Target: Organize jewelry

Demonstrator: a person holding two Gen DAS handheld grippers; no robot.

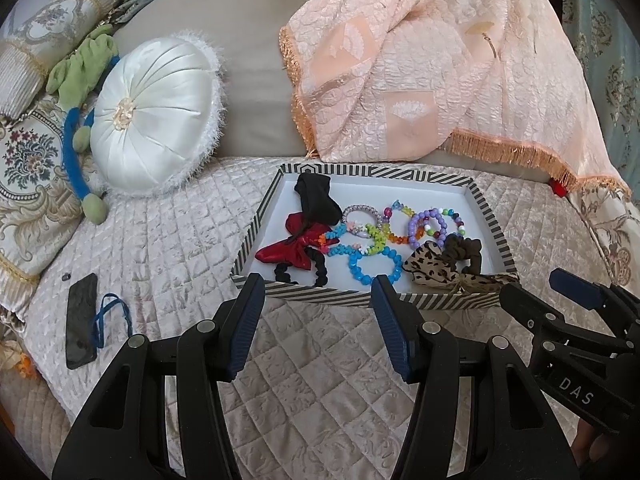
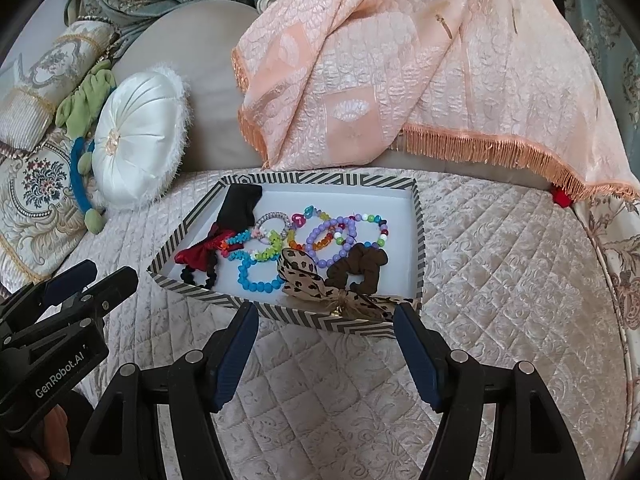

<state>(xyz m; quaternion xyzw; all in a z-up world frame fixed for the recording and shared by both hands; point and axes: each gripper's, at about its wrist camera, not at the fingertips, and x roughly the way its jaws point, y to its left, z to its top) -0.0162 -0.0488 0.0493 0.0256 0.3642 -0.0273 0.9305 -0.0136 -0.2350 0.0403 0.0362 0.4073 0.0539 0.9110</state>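
Note:
A striped tray (image 1: 276, 184) (image 2: 418, 240) on the quilted bed holds jewelry and hair pieces: a blue bead bracelet (image 1: 374, 266) (image 2: 258, 278), a purple bead bracelet (image 1: 434, 226) (image 2: 332, 240), a red bow (image 1: 288, 250) (image 2: 198, 256), a leopard bow (image 1: 430, 266) (image 2: 300, 276), a brown scrunchie (image 1: 464, 250) (image 2: 358, 270) and a black scrunchie (image 1: 316, 196) (image 2: 238, 204). My left gripper (image 1: 318, 294) is open and empty just before the tray's near edge. My right gripper (image 2: 326, 322) is open and empty at the tray's near right corner.
A black phone (image 1: 82, 320) and a blue band (image 1: 110, 318) lie on the quilt (image 1: 320, 380) at left. A white round pillow (image 1: 156, 116) and a green-blue soft toy (image 1: 78, 120) sit behind. A peach fringed cloth (image 1: 420, 60) hangs over the back cushion.

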